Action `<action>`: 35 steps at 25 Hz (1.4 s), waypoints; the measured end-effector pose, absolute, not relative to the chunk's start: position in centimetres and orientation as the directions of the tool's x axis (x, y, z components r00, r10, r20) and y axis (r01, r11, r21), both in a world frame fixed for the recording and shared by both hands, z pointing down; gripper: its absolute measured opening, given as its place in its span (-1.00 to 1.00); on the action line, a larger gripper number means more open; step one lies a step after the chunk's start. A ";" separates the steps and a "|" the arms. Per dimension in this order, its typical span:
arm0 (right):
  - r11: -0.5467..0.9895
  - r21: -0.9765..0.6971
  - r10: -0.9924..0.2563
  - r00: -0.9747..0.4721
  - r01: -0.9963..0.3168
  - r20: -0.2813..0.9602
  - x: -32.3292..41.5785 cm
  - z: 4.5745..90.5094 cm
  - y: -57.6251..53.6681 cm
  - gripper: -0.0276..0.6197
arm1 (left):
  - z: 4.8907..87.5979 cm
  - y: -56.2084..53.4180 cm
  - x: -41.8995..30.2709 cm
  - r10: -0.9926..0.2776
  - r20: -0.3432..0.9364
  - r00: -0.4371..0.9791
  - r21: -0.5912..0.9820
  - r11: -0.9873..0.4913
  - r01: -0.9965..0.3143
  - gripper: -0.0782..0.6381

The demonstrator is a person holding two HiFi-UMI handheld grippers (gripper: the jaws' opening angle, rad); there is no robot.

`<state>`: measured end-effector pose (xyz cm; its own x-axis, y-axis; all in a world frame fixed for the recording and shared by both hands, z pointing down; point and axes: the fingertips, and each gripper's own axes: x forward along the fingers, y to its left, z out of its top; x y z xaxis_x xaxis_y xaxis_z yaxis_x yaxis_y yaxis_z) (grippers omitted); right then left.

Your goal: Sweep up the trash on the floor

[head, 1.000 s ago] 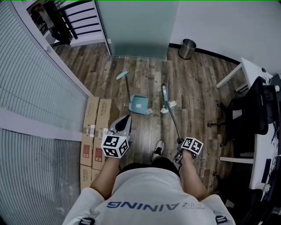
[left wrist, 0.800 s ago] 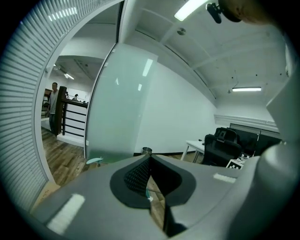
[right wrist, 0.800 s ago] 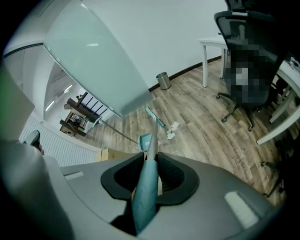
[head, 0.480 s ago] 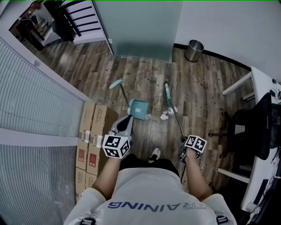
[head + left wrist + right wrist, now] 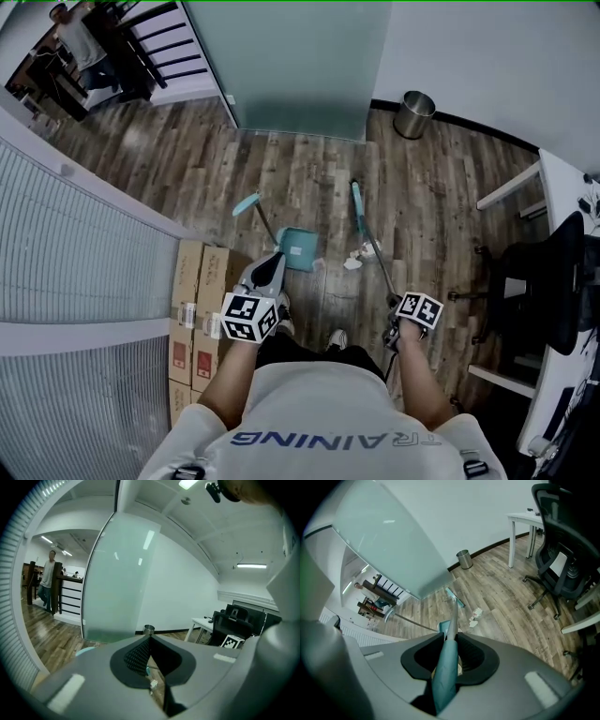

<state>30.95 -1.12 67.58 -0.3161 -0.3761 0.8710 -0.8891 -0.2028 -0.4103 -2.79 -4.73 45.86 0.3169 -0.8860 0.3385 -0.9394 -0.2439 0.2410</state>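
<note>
Wood-grain plank floor point(image 5: 309, 169), grey-brown and matt, fills the centre of the head view. Broom point(image 5: 356, 197): narrow teal head above centre, thin metal shaft running down-right to the right gripper point(image 5: 394, 323). Trash point(image 5: 353, 262) is small white crumpled paper scraps, just right of centre, lying right by the shaft and just right of the dustpan point(image 5: 298, 248). Dustpan is teal plastic, boxy, w/ a thin rod handle going up-left to a flat teal end. In the right gripper view the dark ribbed pads are clamped on the broom's teal plastic grip sleeve, which fills the gap. Left gripper point(image 5: 150, 638) has a smooth grey shell and sits lower left of centre in the head view. Its jaws are pressed together at the tips, textured black pads meeting in a V, nothing seen clamped betw. them. Shiny cylindrical metal bin point(image 5: 413, 114) upper right, by the wall. Frosted glass panel point(image 5: 291, 66) top centre. Flat brown cardboard boxes point(image 5: 192, 319) lower left, against a ribbed white partition point(image 5: 84, 244). Black office chair point(image 5: 548, 281) and white desk point(image 5: 520, 183) at the right edge.
</note>
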 end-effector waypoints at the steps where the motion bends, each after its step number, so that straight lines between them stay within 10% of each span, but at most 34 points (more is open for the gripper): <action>1: -0.211 -0.404 -0.377 -0.307 -0.890 0.874 30.5 67.5 -1.6 -0.57 | 46.3 -5.6 -3.3 -0.881 0.342 0.326 0.248 -0.250 -0.936 -0.77; 22: -0.355 -0.330 -0.346 -0.205 -0.874 0.916 19.5 68.6 -7.9 -0.57 | 53.5 -20.3 -18.1 -0.786 0.475 0.395 0.249 -0.311 -0.917 -0.77; 35: -0.330 -0.318 -0.289 -0.225 -0.889 0.931 20.7 70.3 -7.8 -0.57 | 66.8 -23.6 -18.8 -0.457 0.828 0.324 0.041 -0.527 -0.849 0.19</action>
